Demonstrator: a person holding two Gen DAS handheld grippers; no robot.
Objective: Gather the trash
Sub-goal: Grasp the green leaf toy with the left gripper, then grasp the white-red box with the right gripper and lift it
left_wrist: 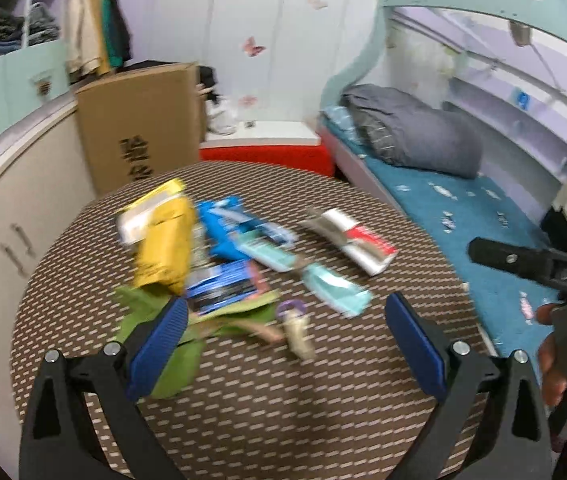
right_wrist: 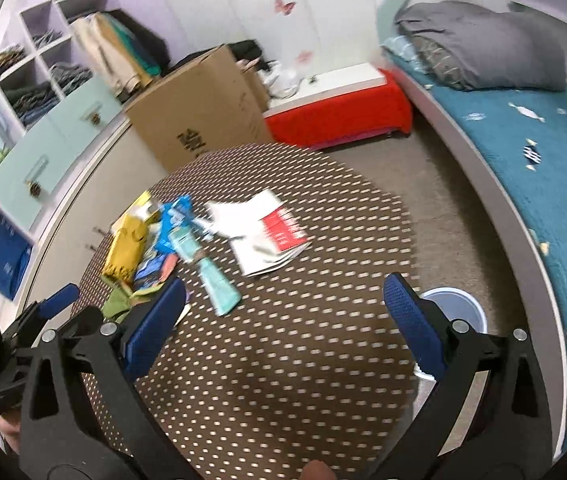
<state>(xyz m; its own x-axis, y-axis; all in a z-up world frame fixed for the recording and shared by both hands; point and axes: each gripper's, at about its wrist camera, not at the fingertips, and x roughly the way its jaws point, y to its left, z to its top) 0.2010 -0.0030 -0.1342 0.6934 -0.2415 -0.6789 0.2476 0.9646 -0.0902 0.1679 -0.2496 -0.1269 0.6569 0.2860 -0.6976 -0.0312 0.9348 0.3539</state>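
Trash lies scattered on a round brown patterned table (left_wrist: 267, 408): a yellow packet (left_wrist: 165, 240), a blue wrapper (left_wrist: 223, 224), a teal tube (left_wrist: 335, 288), a white and red packet (left_wrist: 353, 240), green leaves (left_wrist: 171, 344) and a small beige scrap (left_wrist: 299, 336). My left gripper (left_wrist: 287, 344) hangs open just above the near scraps, its left pad over the leaves. My right gripper (right_wrist: 283, 320) is open over the table's near side, empty; the teal tube (right_wrist: 217, 280) and the white and red packet (right_wrist: 267, 236) lie ahead of it. A blue-rimmed bin (right_wrist: 453, 308) stands on the floor right of the table.
A cardboard box (left_wrist: 139, 124) and a red-skirted low bench (left_wrist: 267, 152) stand behind the table. A bed with a teal cover (right_wrist: 543, 168) and grey bedding runs along the right. Cabinets (left_wrist: 11, 216) line the left wall. A hand (left_wrist: 563, 360) holds the other gripper at the right edge.
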